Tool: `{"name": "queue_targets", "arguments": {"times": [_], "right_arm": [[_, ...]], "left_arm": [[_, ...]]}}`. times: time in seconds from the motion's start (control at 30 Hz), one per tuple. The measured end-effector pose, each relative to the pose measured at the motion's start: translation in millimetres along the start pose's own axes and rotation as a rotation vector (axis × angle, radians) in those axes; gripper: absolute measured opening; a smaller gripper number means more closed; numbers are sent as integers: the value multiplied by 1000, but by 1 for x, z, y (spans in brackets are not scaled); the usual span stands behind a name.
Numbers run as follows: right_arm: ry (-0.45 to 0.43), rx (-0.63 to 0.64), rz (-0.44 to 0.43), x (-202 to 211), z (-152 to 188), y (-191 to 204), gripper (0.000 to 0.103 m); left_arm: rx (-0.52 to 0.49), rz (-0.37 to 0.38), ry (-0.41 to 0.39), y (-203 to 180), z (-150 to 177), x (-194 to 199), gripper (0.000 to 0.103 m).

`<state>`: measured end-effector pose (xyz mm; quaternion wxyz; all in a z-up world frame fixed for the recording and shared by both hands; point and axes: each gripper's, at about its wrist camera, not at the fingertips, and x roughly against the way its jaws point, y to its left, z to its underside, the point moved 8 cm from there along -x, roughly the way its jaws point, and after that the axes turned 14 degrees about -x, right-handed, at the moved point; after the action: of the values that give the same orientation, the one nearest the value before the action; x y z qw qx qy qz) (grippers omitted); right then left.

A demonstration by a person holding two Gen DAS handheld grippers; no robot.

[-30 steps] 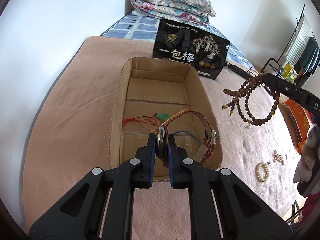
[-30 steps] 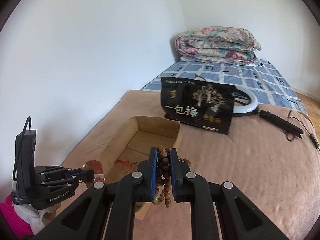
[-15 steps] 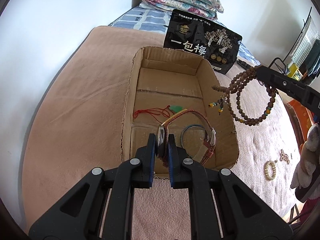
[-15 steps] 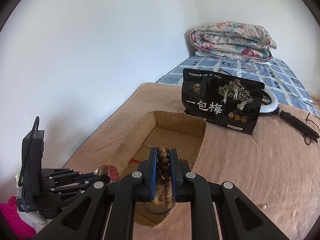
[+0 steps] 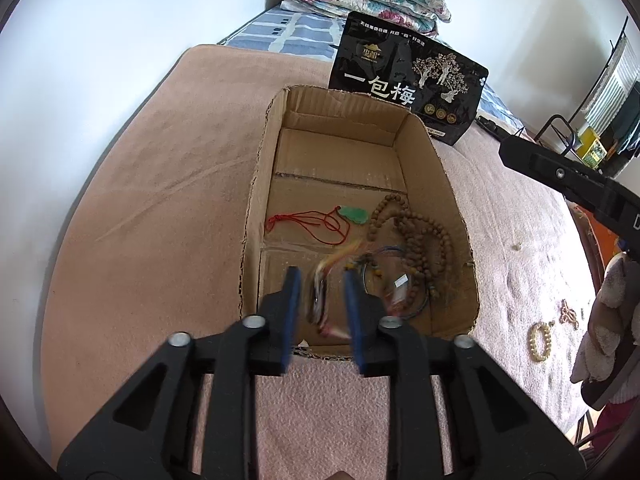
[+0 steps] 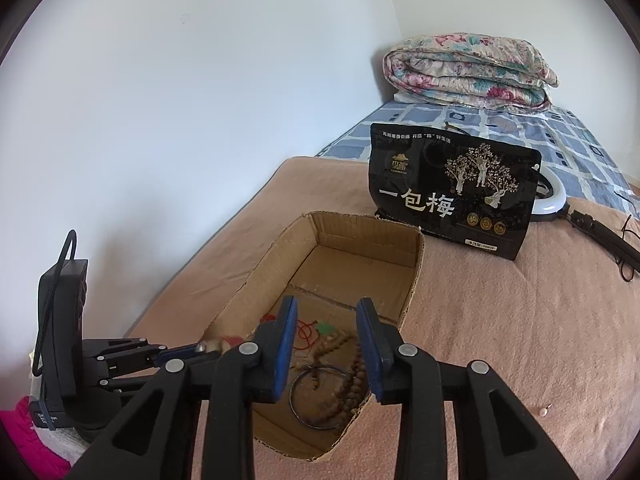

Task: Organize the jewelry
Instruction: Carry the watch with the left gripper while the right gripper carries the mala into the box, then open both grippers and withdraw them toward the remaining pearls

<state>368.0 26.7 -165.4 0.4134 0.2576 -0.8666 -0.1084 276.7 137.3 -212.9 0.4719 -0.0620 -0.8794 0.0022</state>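
red cord pendant (image 5: 352, 215): green stone on a red string, lying left on the floor of the cardboard box (image 5: 256, 208)
left gripper (image 5: 322, 300): jaws opening, pads off the watch (image 5: 320, 296), which is just a blur in the gap over the box
wooden bead strand (image 5: 420, 236): heaped in the box, right side
right gripper (image 6: 328, 344): jaws opening too, nothing pinched, beads lie below it
pearl bracelet (image 5: 539, 342): out on the blanket (image 5: 140, 200), right of the box

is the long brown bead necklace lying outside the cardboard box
No, the long brown wooden bead necklace lies inside the open cardboard box, beside the green pendant on a red cord.
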Motion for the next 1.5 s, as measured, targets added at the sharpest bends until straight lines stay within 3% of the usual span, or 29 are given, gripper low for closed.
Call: {"name": "queue_targets", "arguments": {"times": [0.63, 0.9, 1.03, 1.27, 1.37, 1.5], "right_arm": [[-24, -21, 55, 17, -1, -19, 41], [-50, -31, 80, 35, -2, -32, 56], [-69, -42, 100, 47, -3, -43, 68], [-98, -54, 141, 72, -4, -67, 75], [-113, -71, 162, 86, -4, -81, 83], [-138, -87, 190, 104, -3, -99, 85]], "left_arm": [[3, -15, -31, -8, -6, 10, 32], [-33, -19, -66, -29, -16, 24, 32], [-56, -20, -85, -42, -21, 32, 32], [-112, -16, -121, -73, -32, 43, 33], [-133, -10, -141, -87, -36, 48, 45], [-166, 0, -163, -109, -41, 53, 45]]}}
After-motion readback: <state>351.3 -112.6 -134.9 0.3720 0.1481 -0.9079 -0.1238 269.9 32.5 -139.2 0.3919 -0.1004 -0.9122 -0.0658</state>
